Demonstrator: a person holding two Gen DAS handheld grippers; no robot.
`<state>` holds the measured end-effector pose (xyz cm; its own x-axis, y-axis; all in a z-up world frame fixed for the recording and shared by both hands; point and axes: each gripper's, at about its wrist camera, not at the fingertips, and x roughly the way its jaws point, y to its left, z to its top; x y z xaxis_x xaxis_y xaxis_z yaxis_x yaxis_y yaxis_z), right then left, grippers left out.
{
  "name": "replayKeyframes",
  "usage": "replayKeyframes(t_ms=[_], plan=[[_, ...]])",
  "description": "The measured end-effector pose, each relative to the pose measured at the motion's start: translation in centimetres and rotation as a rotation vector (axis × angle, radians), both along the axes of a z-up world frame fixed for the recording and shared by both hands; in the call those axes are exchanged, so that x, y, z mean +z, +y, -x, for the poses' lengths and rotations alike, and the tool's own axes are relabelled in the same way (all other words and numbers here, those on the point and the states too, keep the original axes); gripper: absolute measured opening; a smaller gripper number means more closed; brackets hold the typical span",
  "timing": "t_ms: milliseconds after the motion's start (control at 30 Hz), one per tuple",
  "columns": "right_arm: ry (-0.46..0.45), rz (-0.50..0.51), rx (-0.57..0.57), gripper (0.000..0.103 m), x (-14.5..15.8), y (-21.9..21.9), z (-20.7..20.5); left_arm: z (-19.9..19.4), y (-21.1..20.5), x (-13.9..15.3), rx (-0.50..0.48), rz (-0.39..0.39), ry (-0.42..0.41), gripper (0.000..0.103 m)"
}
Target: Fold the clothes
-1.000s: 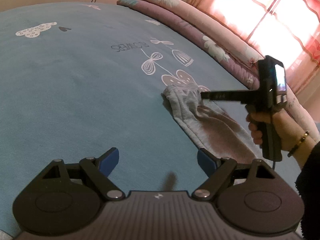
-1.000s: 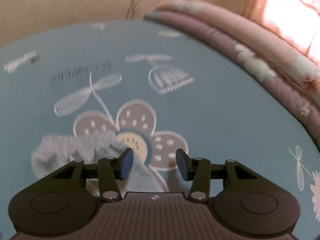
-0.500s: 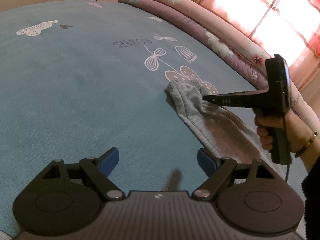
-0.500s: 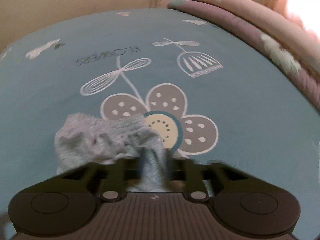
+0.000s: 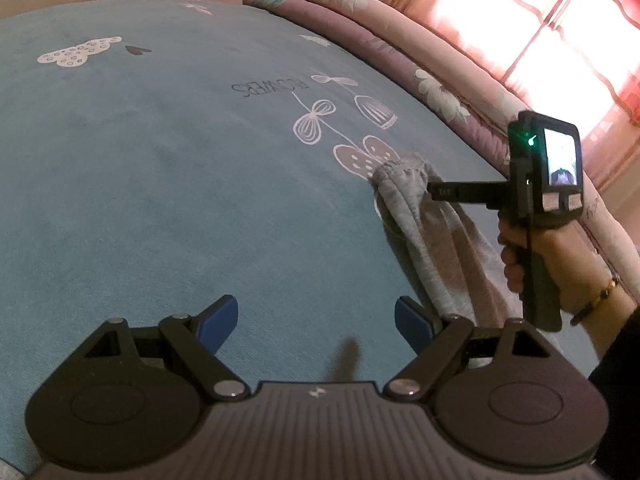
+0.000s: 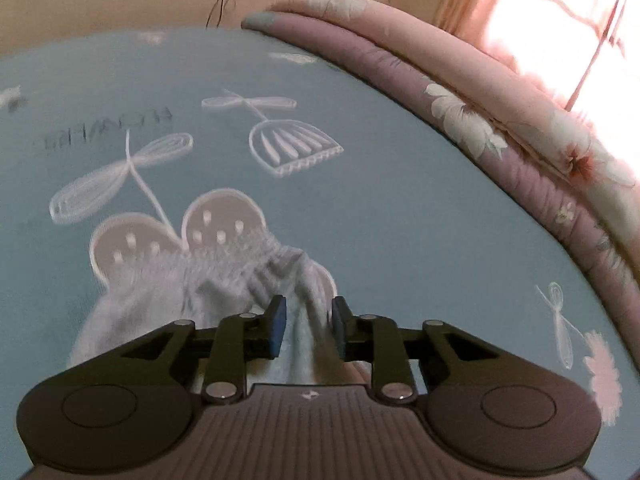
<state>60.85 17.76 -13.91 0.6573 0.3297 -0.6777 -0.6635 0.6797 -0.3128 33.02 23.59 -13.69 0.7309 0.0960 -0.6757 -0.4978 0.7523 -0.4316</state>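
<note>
A grey garment (image 5: 436,248) lies bunched on the blue bed sheet (image 5: 160,180) at the right, its gathered waistband end over a printed flower. My right gripper (image 5: 430,192), held by a hand (image 5: 560,256), has its tip at that bunched end. In the right wrist view the right gripper (image 6: 308,328) has its jaws opening, a ridge of the grey garment (image 6: 224,276) standing between the blue pads (image 6: 277,326) without being pinched. My left gripper (image 5: 316,320) hangs open over bare sheet, left of the garment's near end, with nothing between its fingers.
A rolled pink and purple floral quilt (image 5: 440,80) runs along the far right side of the bed, below a bright curtained window (image 5: 540,20). The sheet carries white flower prints and lettering (image 5: 272,88). A beige wall stands behind the bed.
The right gripper closed on the garment's waistband half a second ago and now stands partly apart again. The bunched end has shifted slightly over the flower print. The left gripper has not moved.
</note>
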Motion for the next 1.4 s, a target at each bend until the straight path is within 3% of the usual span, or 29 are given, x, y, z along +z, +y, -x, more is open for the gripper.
replayKeyframes(t_ms=[67,133,267,433,500,567,600,700,767,833,867,1033,1133,1167,1200,1300,1400], plan=[[-0.048,-0.02,-0.015,0.035,0.8,-0.3,1.1,0.1,0.1,0.0,0.004,0.009,-0.005,0.086],[-0.054,-0.106,-0.019,0.035,2.6,-1.2,2.3,0.2,0.3,0.0,0.008,0.019,-0.008,0.086],[0.085,-0.163,0.143,0.033,4.2,-0.4,4.9,0.5,0.6,0.2,0.017,0.031,-0.021,0.086],[0.059,0.055,0.272,0.035,1.7,4.4,7.5,0.7,1.1,0.1,0.028,0.052,-0.028,0.086],[0.057,0.17,0.246,0.035,0.1,5.3,7.3,0.7,1.4,0.1,0.032,0.065,-0.032,0.086],[0.05,0.17,0.207,0.035,-0.2,5.3,7.1,0.9,1.7,0.0,0.039,0.081,-0.037,0.086],[0.06,0.157,0.193,0.025,-0.2,5.3,7.0,0.9,1.8,0.0,0.041,0.086,-0.042,0.086],[0.079,0.095,0.16,0.014,0.4,5.3,6.8,1.2,2.2,0.1,0.05,0.103,-0.054,0.086],[0.127,-0.013,0.157,0.014,1.2,5.2,6.4,1.4,2.3,0.1,0.06,0.114,-0.064,0.086],[0.258,-0.12,0.157,0.021,1.3,5.0,5.3,1.5,2.4,0.0,0.072,0.115,-0.066,0.086],[0.315,-0.138,0.151,0.033,1.0,5.1,4.8,1.5,2.5,0.0,0.075,0.113,-0.065,0.086],[0.324,-0.259,0.149,0.038,3.2,2.9,4.6,1.4,2.5,-0.1,0.074,0.12,-0.063,0.086],[0.297,-0.28,0.103,0.038,4.8,1.0,4.2,1.2,2.4,-0.1,0.064,0.121,-0.065,0.086],[0.285,-0.249,0.076,0.032,4.6,0.9,4.0,1.2,2.3,-0.1,0.062,0.122,-0.065,0.086],[0.275,-0.212,0.06,0.016,4.0,0.9,3.9,1.2,2.2,-0.1,0.06,0.121,-0.064,0.086],[0.236,-0.13,0.007,0.013,2.1,1.0,3.1,1.1,2.2,-0.1,0.059,0.116,-0.06,0.086],[0.255,-0.298,-0.066,0.013,2.3,-0.5,1.4,1.2,2.2,-0.2,0.063,0.115,-0.061,0.086]])
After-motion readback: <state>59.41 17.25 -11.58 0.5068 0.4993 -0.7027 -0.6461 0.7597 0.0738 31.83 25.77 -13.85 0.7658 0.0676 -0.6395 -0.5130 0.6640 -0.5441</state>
